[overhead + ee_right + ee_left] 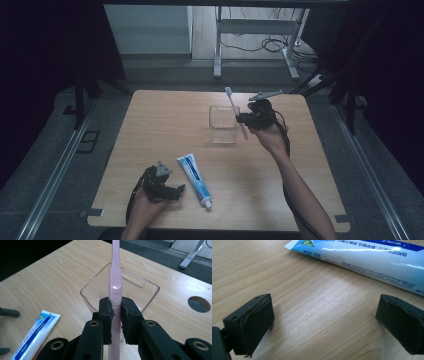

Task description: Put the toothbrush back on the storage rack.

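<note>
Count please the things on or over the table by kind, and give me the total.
Toothbrush, pink, held in the right tool: 1
Toothpaste tube, blue and white, lying flat: 1
Clear cup, standing upright: 1
Total: 3

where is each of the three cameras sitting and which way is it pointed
High view: above the person's side, looking forward and down on the table; both forearms come in from below, left gripper open, right gripper shut on the toothbrush.
Left gripper view: rides the left gripper, low over the wood, facing the toothpaste tube; its two jaws stand apart.
Right gripper view: rides the right gripper, looking along the clamped toothbrush toward the clear cup.
Shared: all three show the tube; high and right gripper views share toothbrush and cup.
</note>
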